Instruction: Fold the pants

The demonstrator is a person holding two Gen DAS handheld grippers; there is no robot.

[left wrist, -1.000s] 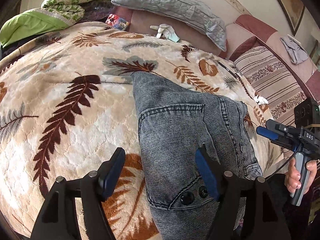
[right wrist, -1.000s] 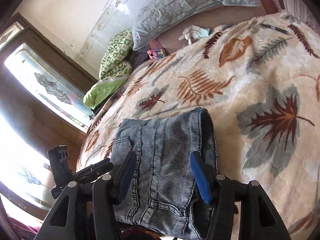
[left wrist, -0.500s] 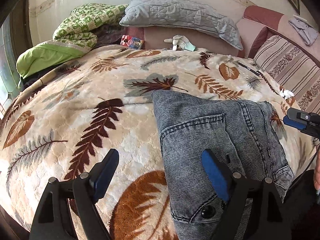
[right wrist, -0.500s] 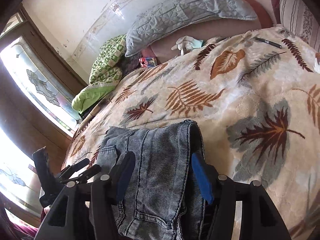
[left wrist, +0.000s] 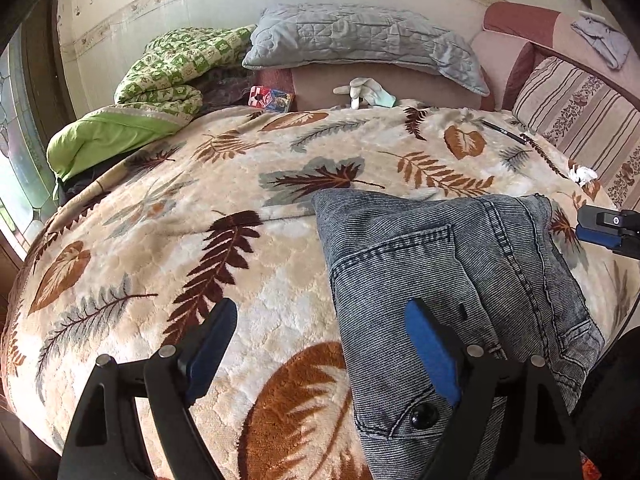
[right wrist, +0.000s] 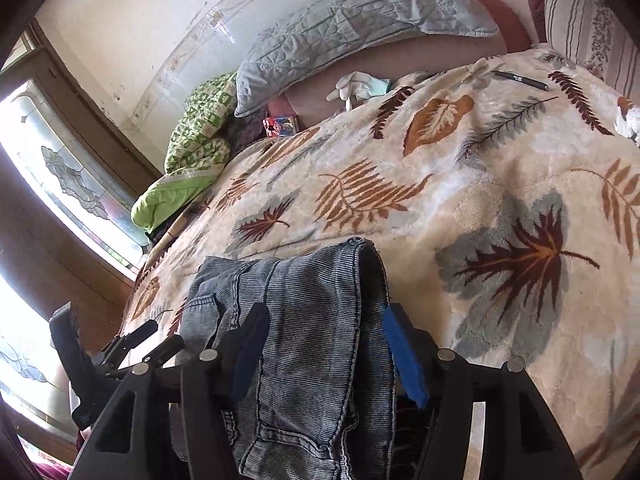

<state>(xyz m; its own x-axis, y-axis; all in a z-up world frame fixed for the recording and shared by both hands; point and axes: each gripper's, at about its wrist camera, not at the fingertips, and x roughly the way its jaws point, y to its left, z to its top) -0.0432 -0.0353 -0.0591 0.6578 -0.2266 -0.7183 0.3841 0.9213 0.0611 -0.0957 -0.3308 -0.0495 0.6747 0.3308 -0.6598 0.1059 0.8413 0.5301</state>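
The pants [left wrist: 452, 280] lie as a compact grey denim bundle on the blanket [left wrist: 160, 240], just ahead of both tools. A back pocket and a waist button show on top, and the far edge is a clean fold line, so the folding looks nearly or fully done. What may be left, judging by the loose hem edges nearest the right gripper, is a last tidy or one more fold; I cannot tell how many layers the bundle has.

The left gripper [left wrist: 320, 344] hangs with its jaws spread wide and nothing between them. Its right finger sits over the near left part of the bundle, its left finger over bare blanket.

The right gripper [right wrist: 324, 352] also stands spread, straddling the near end of the bundle without pinching it. Whether its pads [right wrist: 400, 352] touch the cloth is unclear.

No containers are in view. Far ahead of the tools are a grey pillow [left wrist: 360, 40], a green quilt [left wrist: 160, 76], a glove [left wrist: 364, 90] and a small card pack [left wrist: 272, 98]. A pen [right wrist: 520, 79] lies ahead and to the right.
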